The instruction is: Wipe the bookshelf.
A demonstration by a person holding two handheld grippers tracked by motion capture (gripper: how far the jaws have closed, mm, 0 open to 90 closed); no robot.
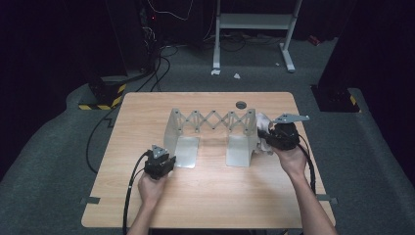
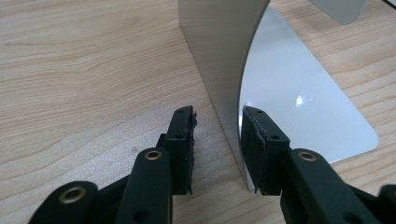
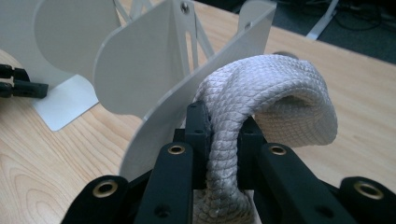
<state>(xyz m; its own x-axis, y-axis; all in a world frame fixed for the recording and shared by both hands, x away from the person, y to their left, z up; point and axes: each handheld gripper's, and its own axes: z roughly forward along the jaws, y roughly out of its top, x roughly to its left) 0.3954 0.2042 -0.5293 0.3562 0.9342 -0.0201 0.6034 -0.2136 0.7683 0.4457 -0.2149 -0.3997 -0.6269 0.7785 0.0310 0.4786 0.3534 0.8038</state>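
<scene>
With the right gripper point(image 3: 223, 140) clamped on the white cloth point(image 3: 266, 100) beside the rack point(image 1: 211, 134) on the tabletop point(image 1: 205, 196), the left gripper point(image 2: 217, 149), jaws apart astride the rack's left plate point(image 2: 219, 60), needed a firm steadying pinch before wiping.

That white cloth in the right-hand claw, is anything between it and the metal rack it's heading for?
Nothing visible. The right gripper is shut on the cloth, which already lies against the rack's end plate.

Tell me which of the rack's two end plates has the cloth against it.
The right end plate, beside the right tool, which is shut on the white cloth. The left end plate stands bare between the left tool's jaws.
</scene>
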